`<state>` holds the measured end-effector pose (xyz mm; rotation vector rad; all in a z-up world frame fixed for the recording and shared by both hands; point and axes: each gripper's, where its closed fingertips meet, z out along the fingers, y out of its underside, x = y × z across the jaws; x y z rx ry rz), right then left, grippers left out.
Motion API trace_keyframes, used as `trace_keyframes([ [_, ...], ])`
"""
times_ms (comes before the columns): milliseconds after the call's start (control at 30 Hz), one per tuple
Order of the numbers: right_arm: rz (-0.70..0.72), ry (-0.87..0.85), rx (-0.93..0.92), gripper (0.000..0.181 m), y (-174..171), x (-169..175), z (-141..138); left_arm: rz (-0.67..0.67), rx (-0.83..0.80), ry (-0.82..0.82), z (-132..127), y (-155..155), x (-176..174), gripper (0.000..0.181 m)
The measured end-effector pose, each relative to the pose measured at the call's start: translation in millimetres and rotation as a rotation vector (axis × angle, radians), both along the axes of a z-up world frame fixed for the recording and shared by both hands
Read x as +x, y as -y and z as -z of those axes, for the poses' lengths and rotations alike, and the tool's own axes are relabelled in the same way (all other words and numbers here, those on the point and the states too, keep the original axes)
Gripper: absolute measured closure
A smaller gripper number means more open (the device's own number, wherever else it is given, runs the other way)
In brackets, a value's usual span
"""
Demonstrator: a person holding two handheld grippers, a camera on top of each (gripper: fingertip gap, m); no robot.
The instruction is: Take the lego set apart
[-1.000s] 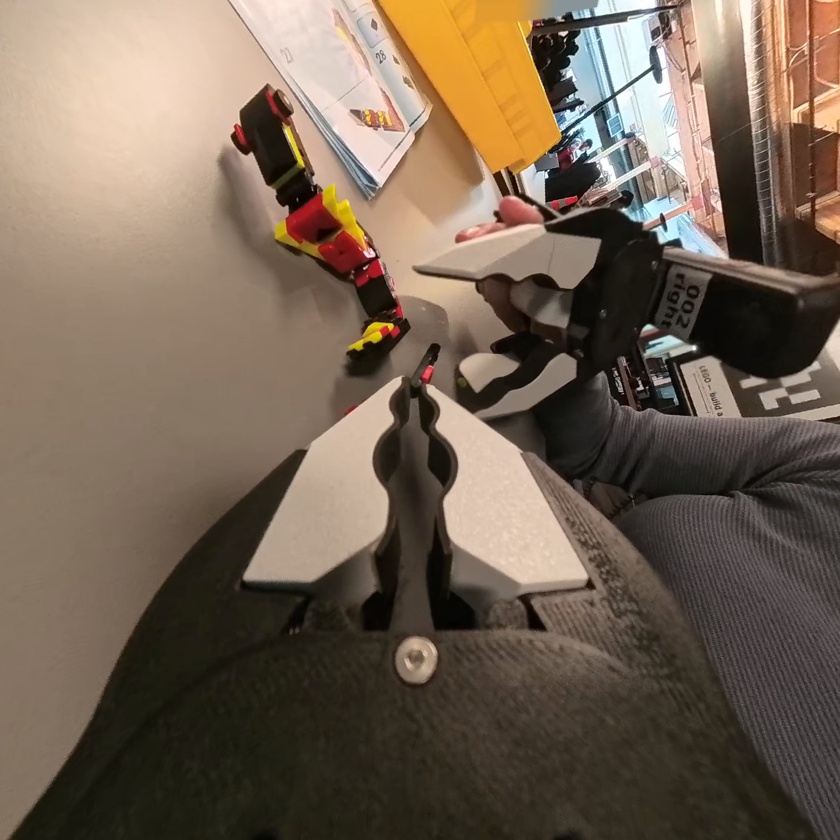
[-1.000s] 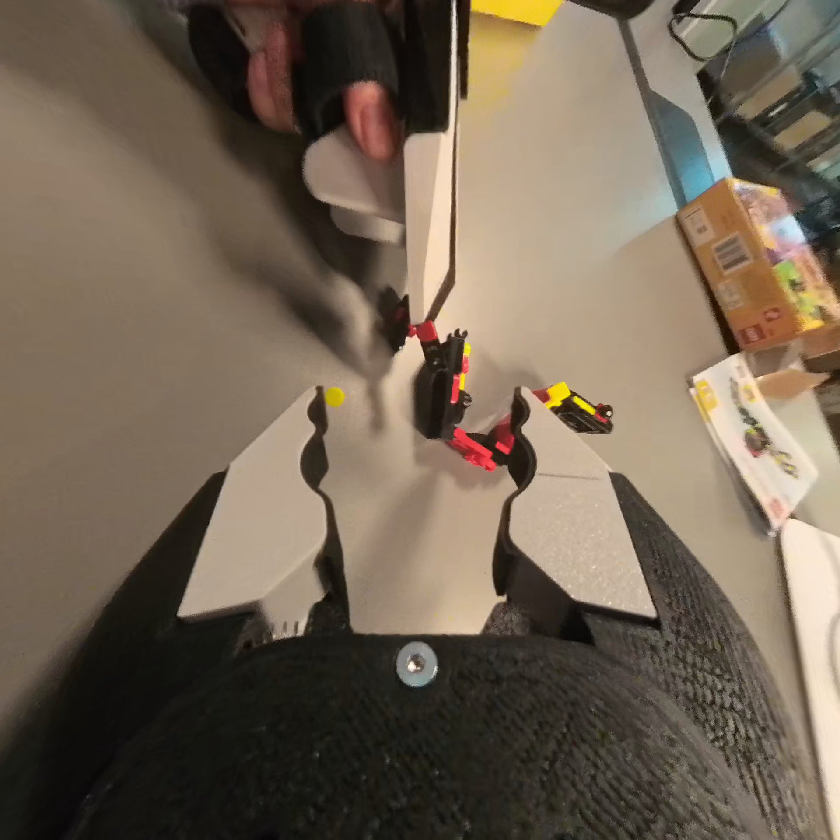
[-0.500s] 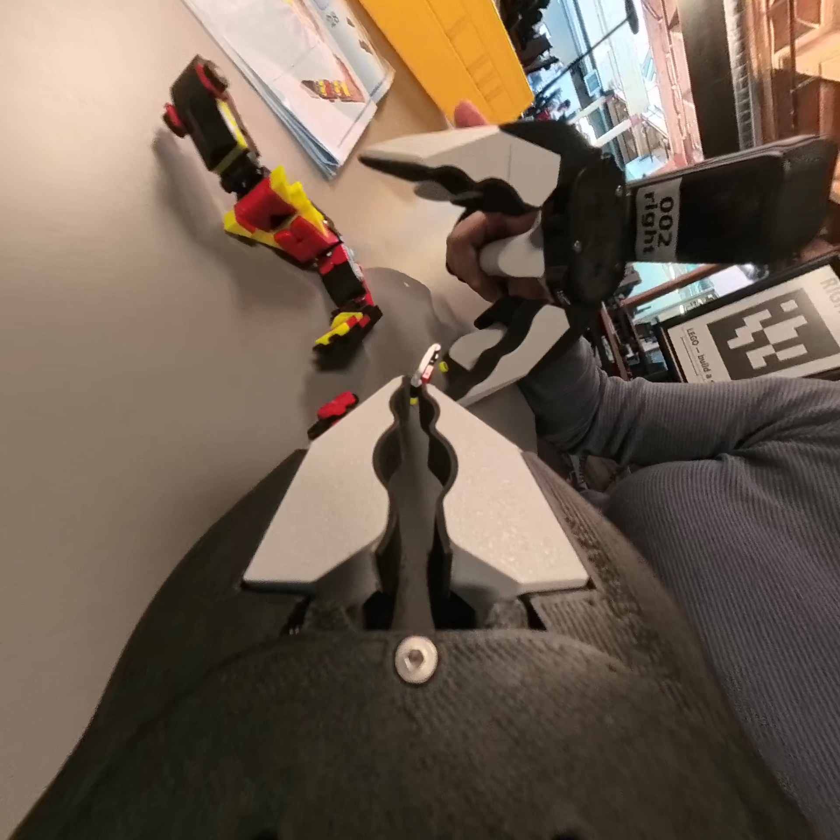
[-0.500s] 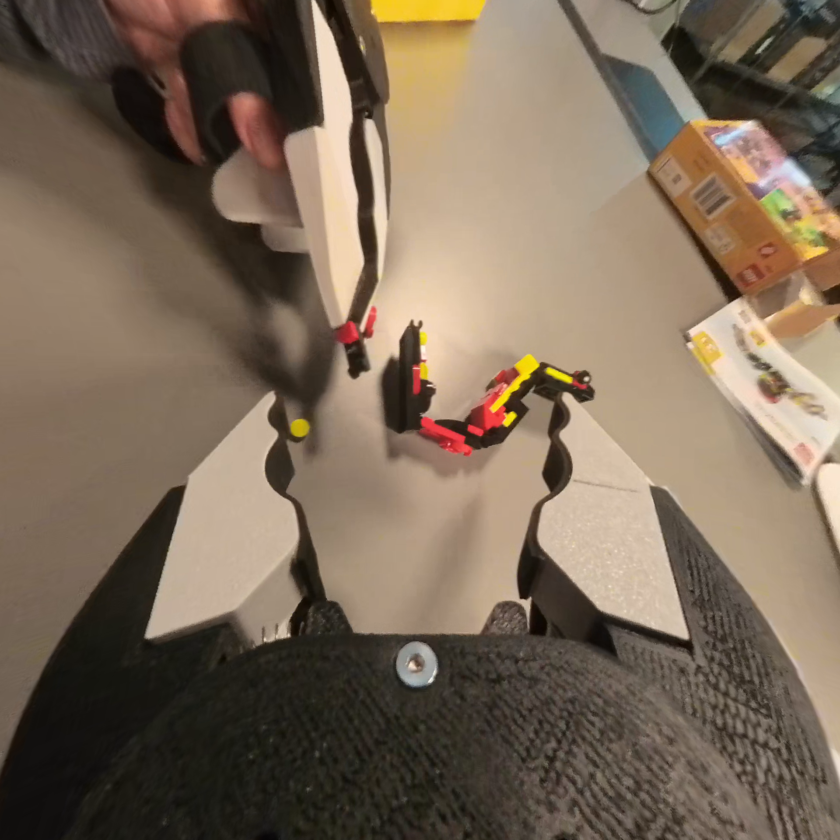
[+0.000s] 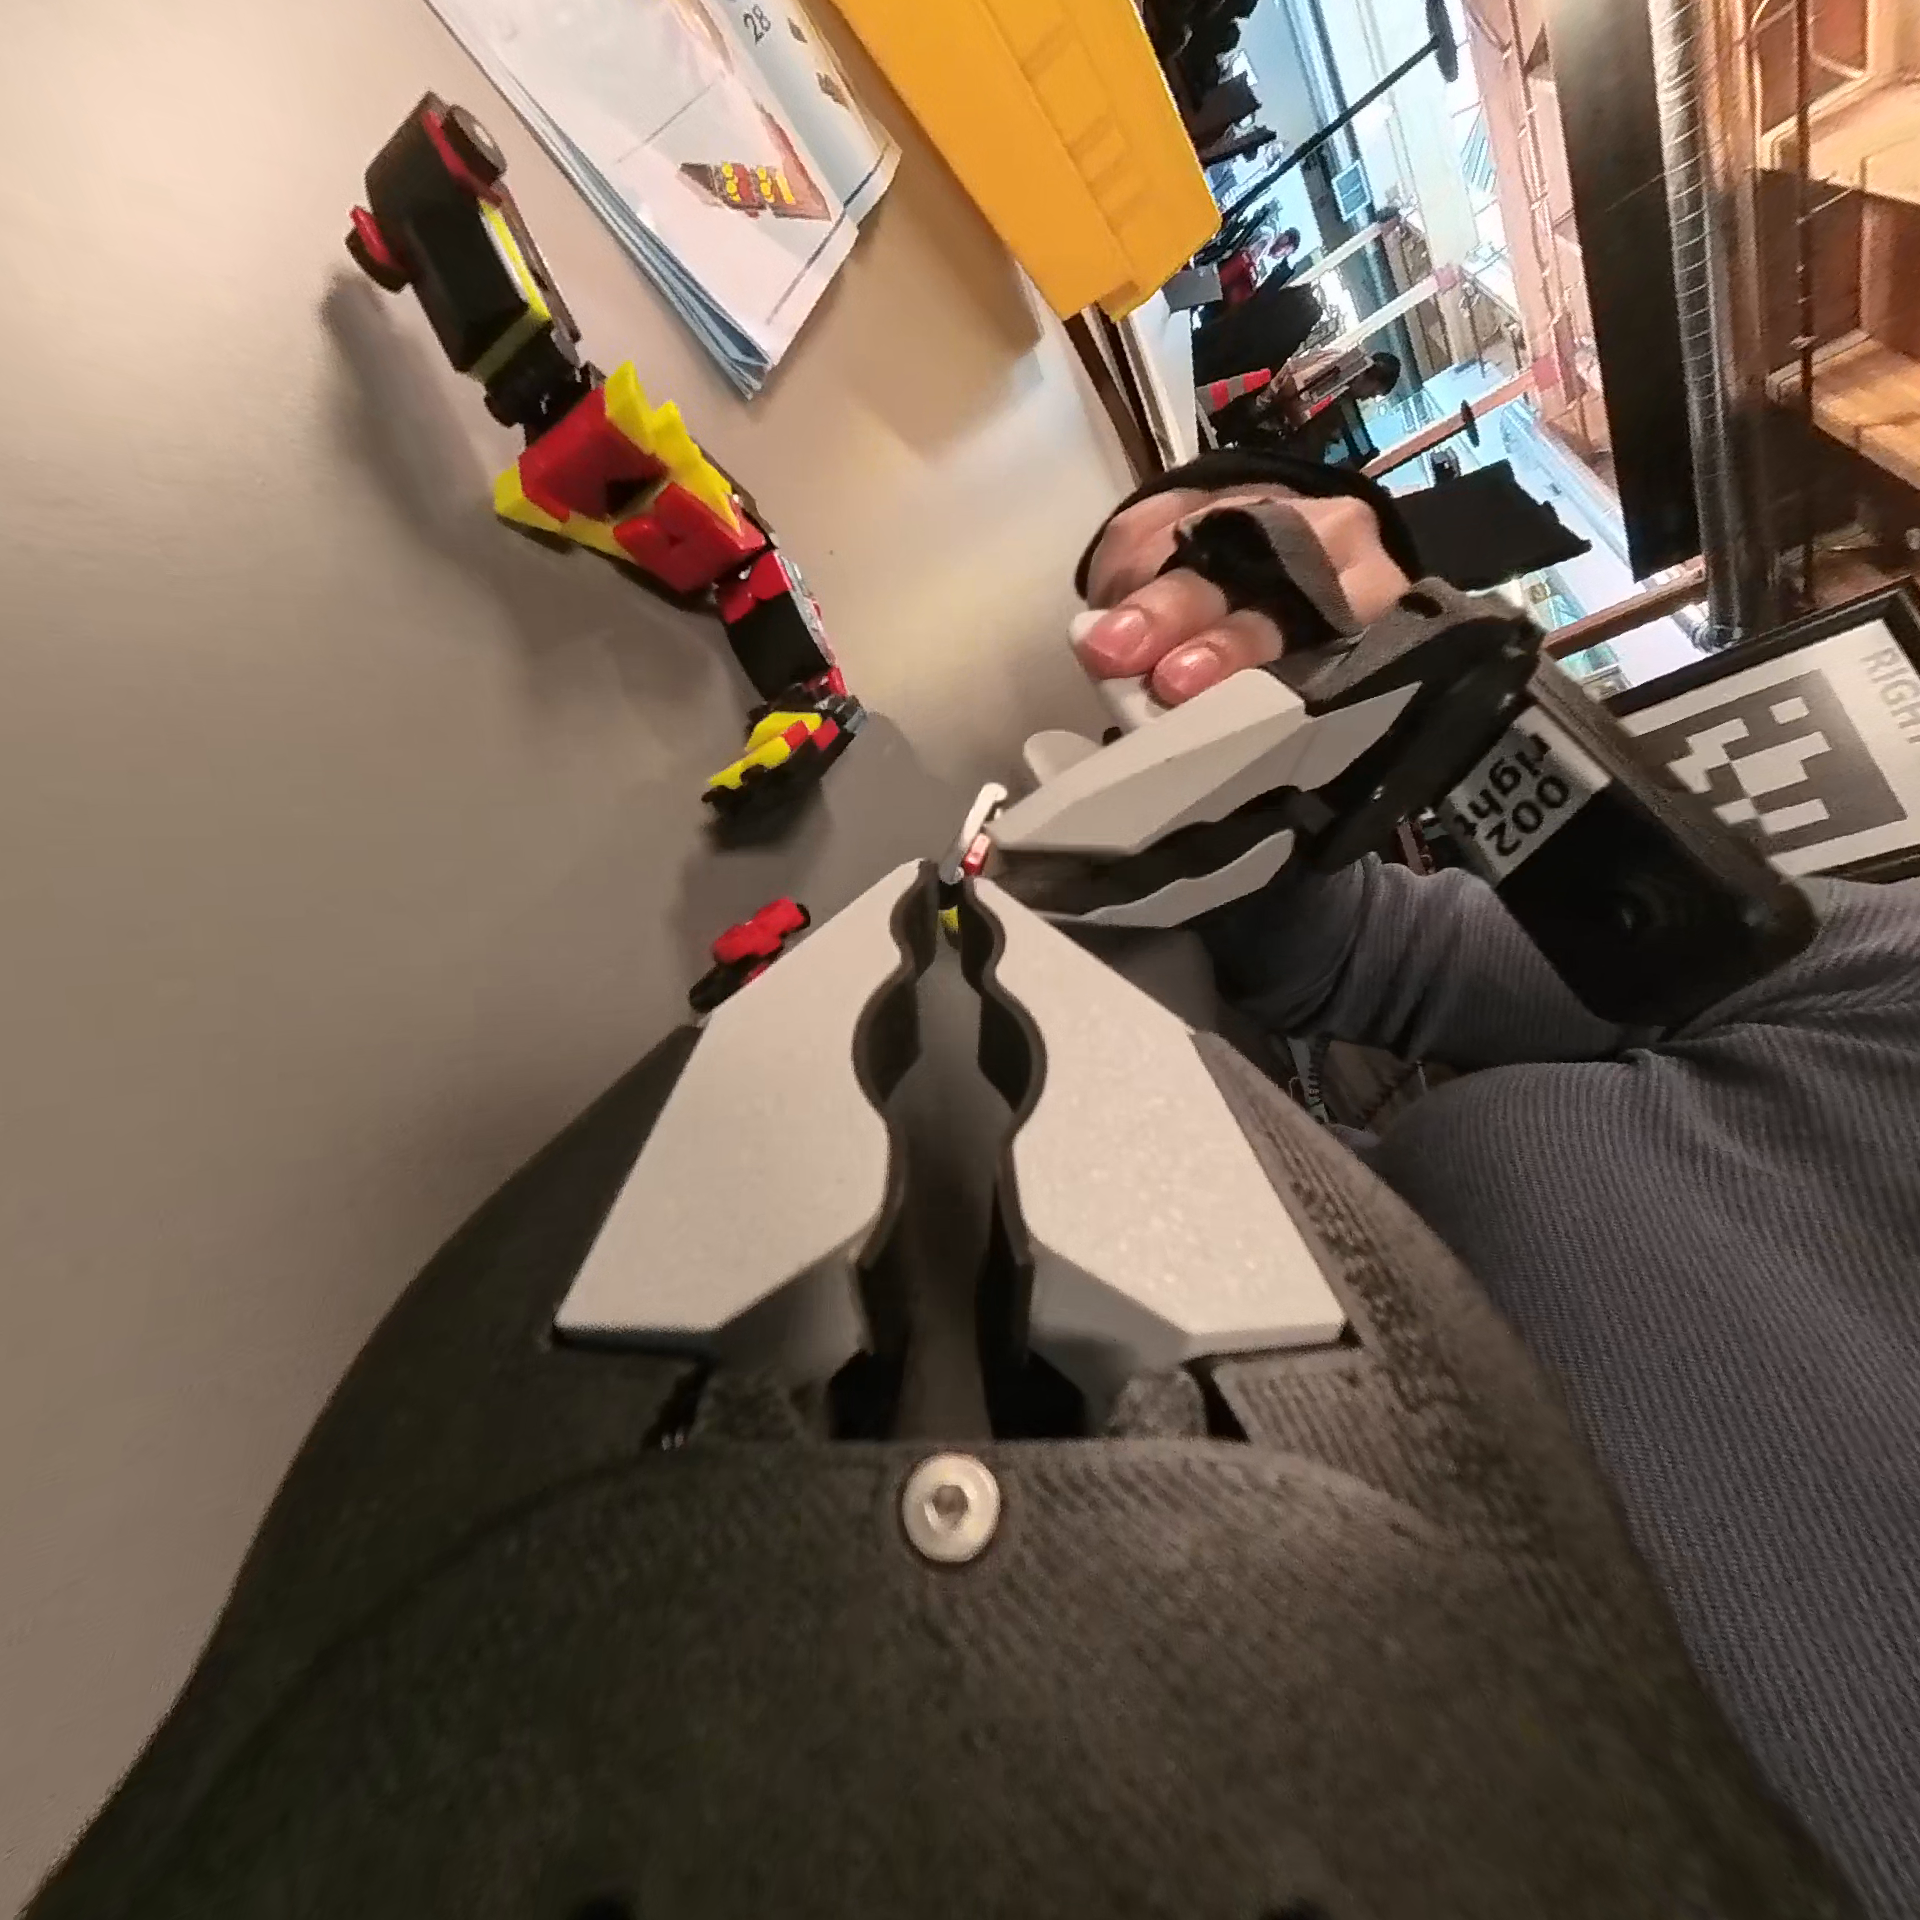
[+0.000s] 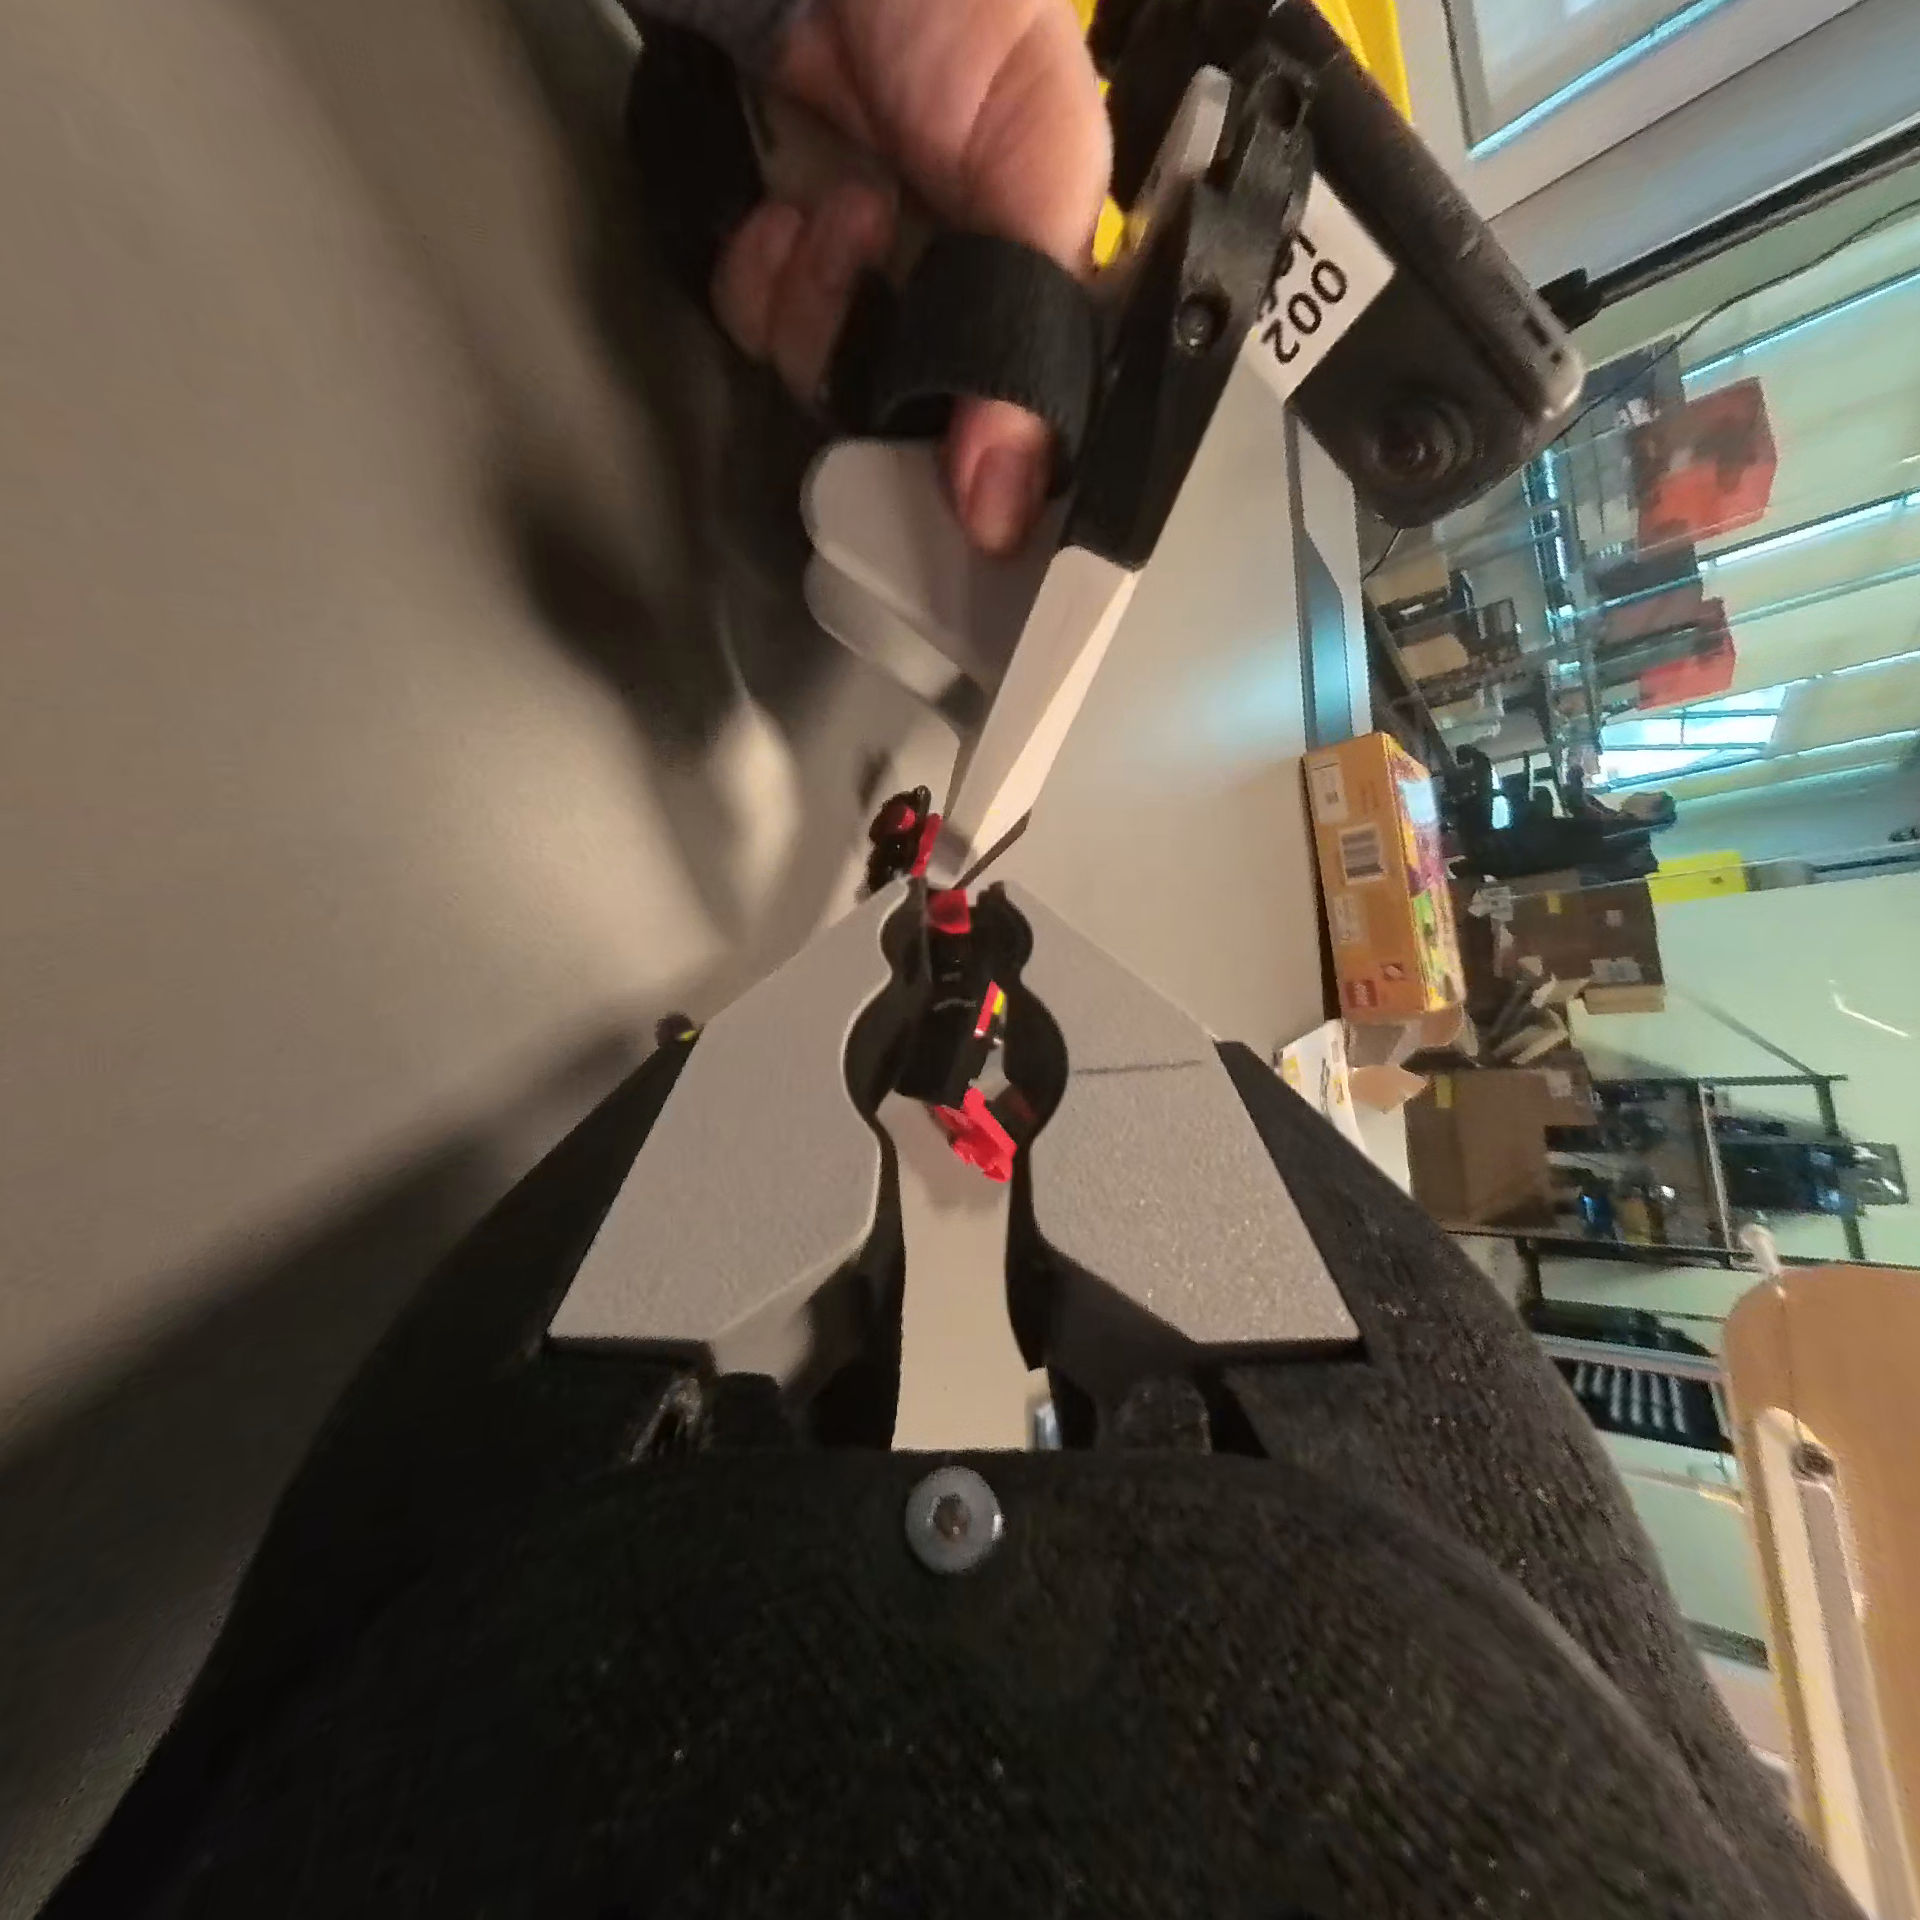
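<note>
1. The left tool (image 5: 948, 902) has its fingers drawn together, pinching a small lego piece (image 5: 971, 854) at the very tips; the piece shows white, red and a bit of yellow.
2. The right tool (image 6: 948, 902) is clamped on a black lego segment (image 6: 945, 1023) with red and yellow bits, which sits in the hollow between its fingers, a red end poking out toward the tool's base.
3. The two tools meet tip to tip: in the left wrist view the right tool (image 5: 1013, 852) comes in from the right, its tips touching the small piece just ahead of the left tool.
4. Ahead and to the left of the left tool, the main lego figure (image 5: 613, 488), black, red and yellow, lies on the grey bench (image 5: 208, 779).
5. A small red and black loose part (image 5: 750, 940) lies on the bench just left of the left tool's tips.
6. Farther ahead of the left tool lie an instruction booklet (image 5: 707, 156) and a yellow bin (image 5: 1060, 135).
7. To the right of the right tool stands a cardboard lego box (image 6: 1382, 883).
</note>
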<state>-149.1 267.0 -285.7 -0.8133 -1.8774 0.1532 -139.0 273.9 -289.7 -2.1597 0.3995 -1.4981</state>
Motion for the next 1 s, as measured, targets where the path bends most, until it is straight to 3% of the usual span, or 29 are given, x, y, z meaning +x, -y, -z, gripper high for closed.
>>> trace_keyframes([
  [233, 0.025, 0.047, -0.057, 0.181, 0, 3, 2, -0.008, 0.024, -0.023, 1, -1, 0, 0.18],
  [333, -0.068, -0.11, -0.214, 0.181, 17, 1, -32, -0.098, 0.04, -0.119, 11, -13, -11, 0.18],
  [433, -0.071, -0.245, -0.267, 0.181, 9, 11, -58, -0.093, 0.063, -0.054, 0, -12, -14, 0.181],
  [567, 0.01, -0.154, -0.249, 0.178, -14, 14, -27, -0.044, 0.059, -0.046, 0, -7, -3, 0.18],
  [600, 0.012, -0.129, -0.219, 0.165, -14, 12, -20, -0.036, 0.053, -0.036, 0, -6, -1, 0.18],
  [667, 0.01, -0.062, -0.184, 0.158, -8, 6, -8, -0.033, 0.047, -0.035, 0, -5, -1, 0.18],
  [1000, 0.015, 0.025, -0.069, 0.176, -6, 0, 6, -0.003, 0.021, -0.015, 0, -1, 3, 0.18],
])
